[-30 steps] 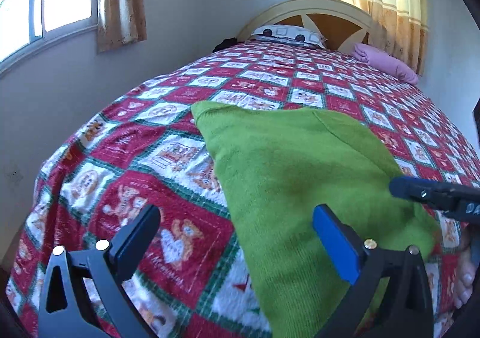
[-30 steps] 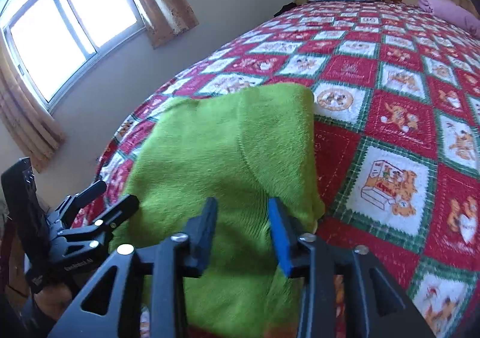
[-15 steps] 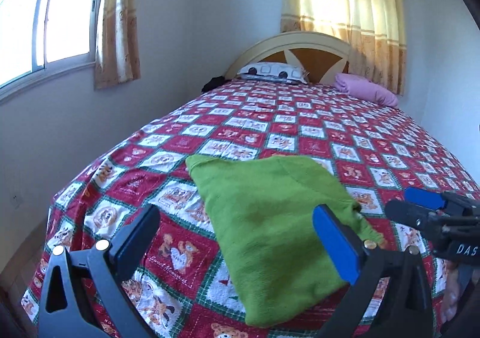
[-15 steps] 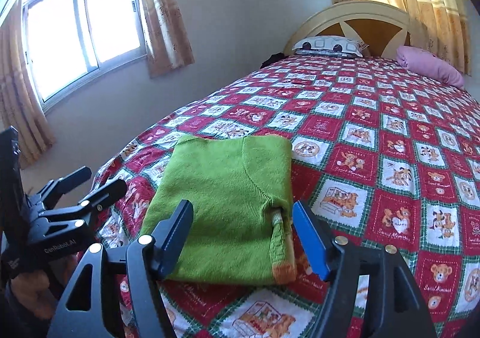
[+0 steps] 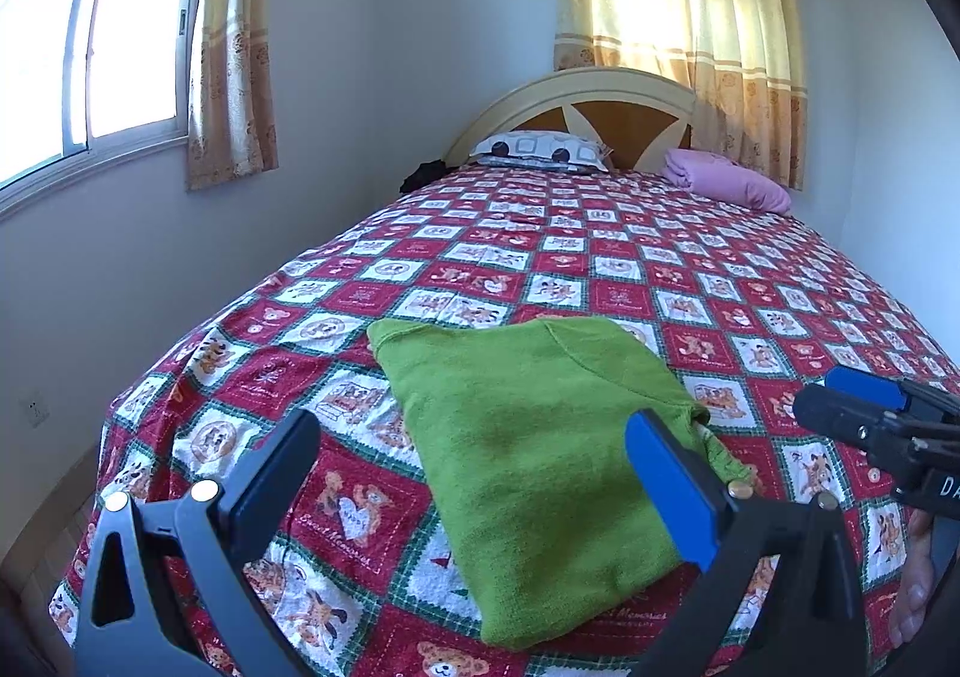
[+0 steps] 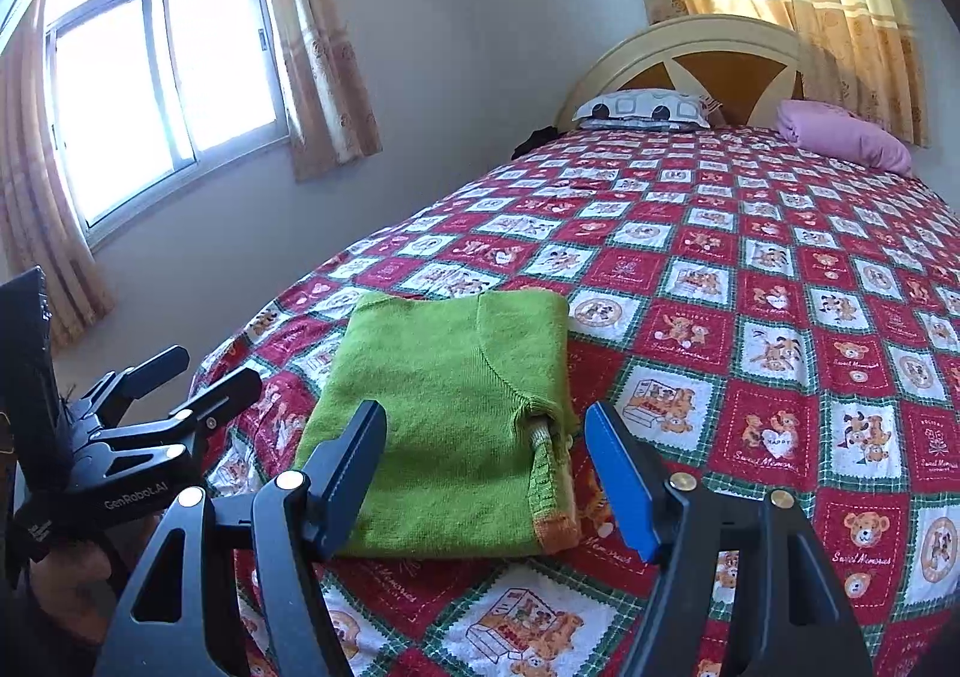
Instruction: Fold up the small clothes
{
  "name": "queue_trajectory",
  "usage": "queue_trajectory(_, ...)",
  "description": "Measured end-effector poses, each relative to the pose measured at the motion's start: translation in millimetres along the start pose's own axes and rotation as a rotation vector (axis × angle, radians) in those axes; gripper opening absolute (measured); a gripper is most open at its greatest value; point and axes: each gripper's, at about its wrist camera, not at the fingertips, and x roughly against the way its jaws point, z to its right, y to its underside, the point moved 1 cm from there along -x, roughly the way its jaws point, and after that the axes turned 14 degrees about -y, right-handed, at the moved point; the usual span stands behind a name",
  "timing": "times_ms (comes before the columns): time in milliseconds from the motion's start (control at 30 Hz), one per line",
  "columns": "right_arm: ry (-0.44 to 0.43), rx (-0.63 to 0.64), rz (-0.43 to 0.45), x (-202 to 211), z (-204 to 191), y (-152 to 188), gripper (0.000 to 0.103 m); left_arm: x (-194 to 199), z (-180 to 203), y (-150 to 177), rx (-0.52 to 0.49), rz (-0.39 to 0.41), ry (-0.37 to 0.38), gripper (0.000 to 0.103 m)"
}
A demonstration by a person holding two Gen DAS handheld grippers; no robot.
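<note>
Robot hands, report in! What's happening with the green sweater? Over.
Left gripper open, right gripper open, both empty. Green sweater folded flat on the bedspread. Nothing in the way.

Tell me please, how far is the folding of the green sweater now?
Done: the green sweater lies folded into a compact rectangle on the patchwork bedspread, sleeve cuff tucked along one edge. In hand: nothing; the left gripper and right gripper are open and clear of it. Left: no other unfolded clothes are visible.
</note>
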Motion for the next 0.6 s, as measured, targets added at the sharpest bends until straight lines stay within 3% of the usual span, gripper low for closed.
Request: queue_trajectory(600, -0.002, 0.0, 0.015, 6.1, -2.5, 0.9, 0.07, 3.8, 1.7, 0.6, 0.0, 0.002, 0.0, 0.103)
